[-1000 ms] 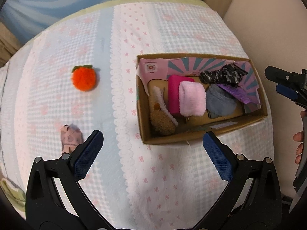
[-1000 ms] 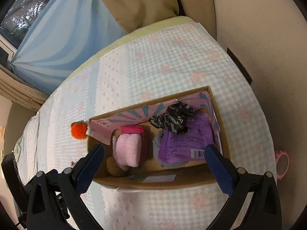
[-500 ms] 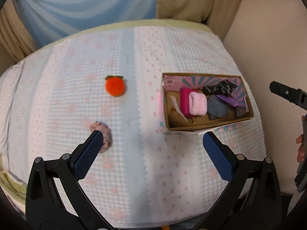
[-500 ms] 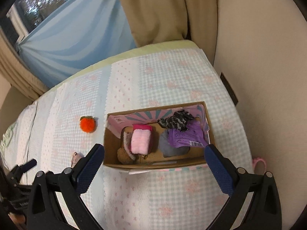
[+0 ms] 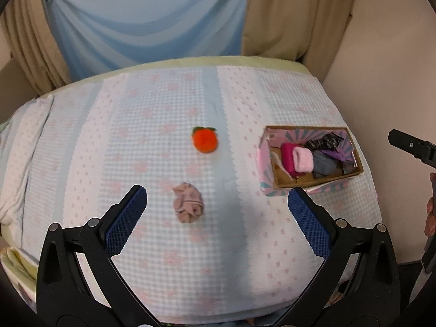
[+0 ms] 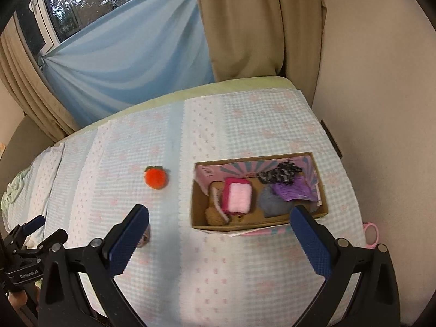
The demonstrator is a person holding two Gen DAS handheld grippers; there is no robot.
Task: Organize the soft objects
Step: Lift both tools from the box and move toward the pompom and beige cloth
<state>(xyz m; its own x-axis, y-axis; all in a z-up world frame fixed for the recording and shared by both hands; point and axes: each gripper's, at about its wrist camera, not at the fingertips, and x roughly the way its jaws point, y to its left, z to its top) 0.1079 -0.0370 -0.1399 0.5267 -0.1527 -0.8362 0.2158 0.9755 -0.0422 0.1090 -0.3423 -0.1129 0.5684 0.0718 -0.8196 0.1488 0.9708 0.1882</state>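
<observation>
A cardboard box (image 5: 357, 173) (image 6: 196, 218) sits on the bed at the right, holding several soft items, among them a pink roll (image 5: 303, 159) (image 6: 239, 198). An orange plush fruit (image 5: 204, 140) (image 6: 155, 178) lies on the quilt left of the box. A crumpled pink cloth (image 5: 188, 203) lies nearer, just beyond my left gripper (image 5: 218, 215), which is open and empty. My right gripper (image 6: 219, 235) is open and empty, held above the quilt in front of the box. In the right wrist view the cloth (image 6: 145, 238) is mostly hidden behind the left finger.
The quilt (image 5: 152, 114) covers a bed with its front edge close to the grippers. A beige wall (image 6: 381, 81) runs along the right side. Blue and tan curtains (image 6: 130, 54) hang behind. A pink ring object (image 6: 371, 233) lies off the bed's right edge.
Both grippers have pulled back and up from the box, so more of the bed shows. The left gripper's view has swung left, bringing the pink cloth between its fingers.
</observation>
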